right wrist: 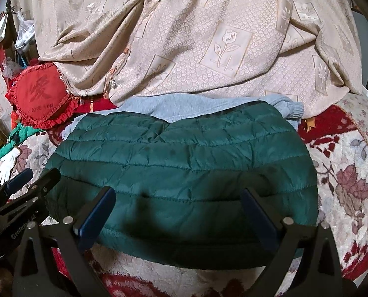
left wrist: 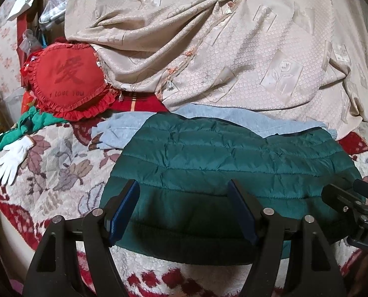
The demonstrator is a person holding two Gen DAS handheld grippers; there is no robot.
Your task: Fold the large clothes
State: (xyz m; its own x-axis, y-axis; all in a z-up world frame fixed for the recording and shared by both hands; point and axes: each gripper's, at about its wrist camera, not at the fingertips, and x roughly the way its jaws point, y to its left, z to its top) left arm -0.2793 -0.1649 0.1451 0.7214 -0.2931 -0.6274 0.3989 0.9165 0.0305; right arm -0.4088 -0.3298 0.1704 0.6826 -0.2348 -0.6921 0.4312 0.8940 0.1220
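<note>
1. Left wrist view has the left gripper (left wrist: 184, 210) spread wide with nothing clamped, hanging over the near half of the green puffer jacket (left wrist: 228, 163). The right gripper (right wrist: 180, 212) is the same deal in its own view: jaws wide, nothing held.
2. That jacket is already a squat folded bundle on the floral bedspread (left wrist: 60, 163), its far edge sitting on top of a grey sweatshirt (left wrist: 124, 128) that's just behind it.
3. Biggest risk imo: puffy quilted nylon is slippery and springy. Pinch only the top layer and the fold probably slides open as soon as it's lifted.
4. Second one: grab too deep at the far edge and the grey sweatshirt likely comes along, so both pieces get dragged.
5. Both grippers are close together over the same hem, the right one pokes into the left view's edge. If they close toward the middle they could bump each other.
6. The beige draped cloth (left wrist: 233, 49) and red heart pillow (left wrist: 67, 84) sit right behind, so a big forward flip could shove the bundle into them.
</note>
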